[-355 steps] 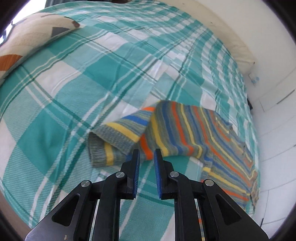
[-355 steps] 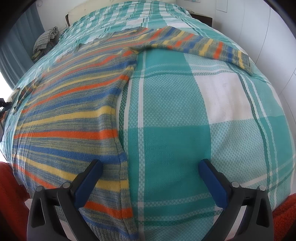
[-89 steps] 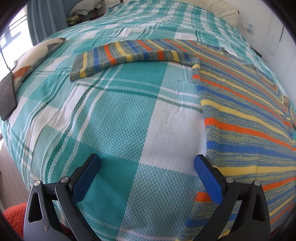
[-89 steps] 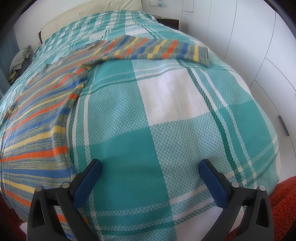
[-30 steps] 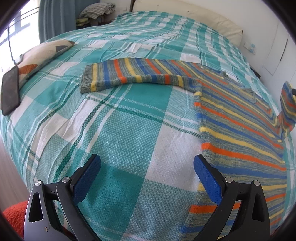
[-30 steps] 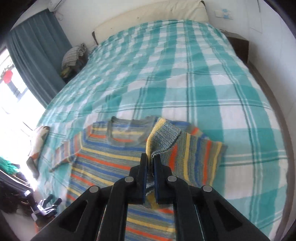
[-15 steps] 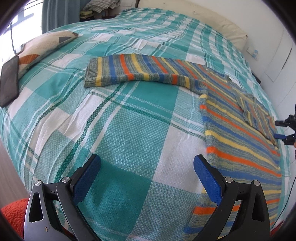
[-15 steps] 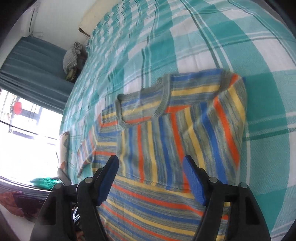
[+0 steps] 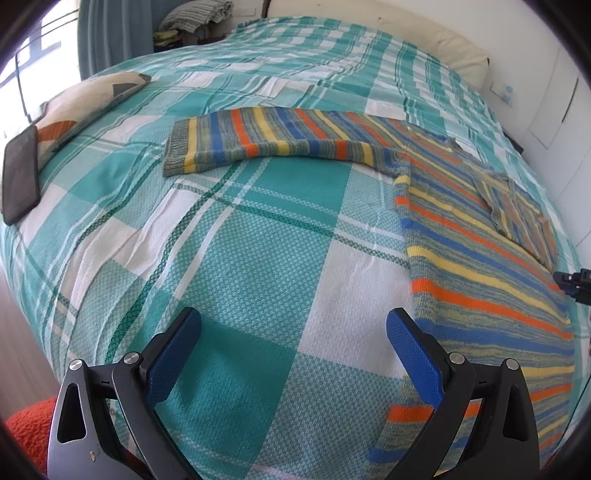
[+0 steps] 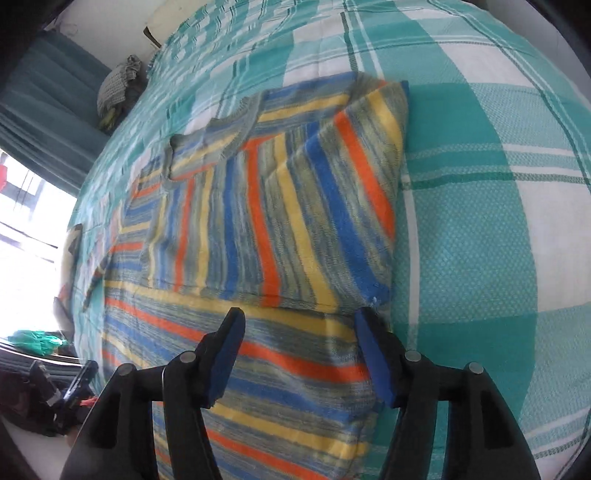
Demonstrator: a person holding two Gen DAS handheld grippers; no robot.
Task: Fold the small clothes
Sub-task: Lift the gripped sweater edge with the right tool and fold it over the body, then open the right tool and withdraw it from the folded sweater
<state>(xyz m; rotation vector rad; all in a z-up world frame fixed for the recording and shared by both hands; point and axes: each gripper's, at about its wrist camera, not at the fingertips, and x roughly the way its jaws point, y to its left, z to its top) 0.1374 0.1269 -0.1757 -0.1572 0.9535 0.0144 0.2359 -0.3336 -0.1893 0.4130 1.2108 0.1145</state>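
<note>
A striped knit sweater (image 9: 480, 258) lies flat on the teal plaid bedspread (image 9: 258, 258). Its left sleeve (image 9: 280, 140) stretches out sideways. The right sleeve (image 10: 295, 206) is folded across the chest, its cuff end near the neckline. My left gripper (image 9: 293, 328) is open and empty over bare bedspread, left of the sweater's side edge. My right gripper (image 10: 299, 321) hovers low over the sweater body at the folded sleeve's near edge. Its jaws are closing, with fabric below them and nothing pinched. Its tip (image 9: 574, 284) shows at the right edge of the left wrist view.
A black phone (image 9: 20, 181) and a patterned cushion (image 9: 92, 99) lie at the bed's left edge. A cream pillow (image 9: 406, 40) sits at the head. A folded blanket (image 9: 195, 14) and a blue curtain (image 10: 48, 110) are beyond. An orange rug (image 9: 26, 435) lies below.
The right gripper let go of the sleeve cuff, opened wide, then sank toward the sweater and narrowed. The sleeve now lies folded on the chest. The left gripper stayed put.
</note>
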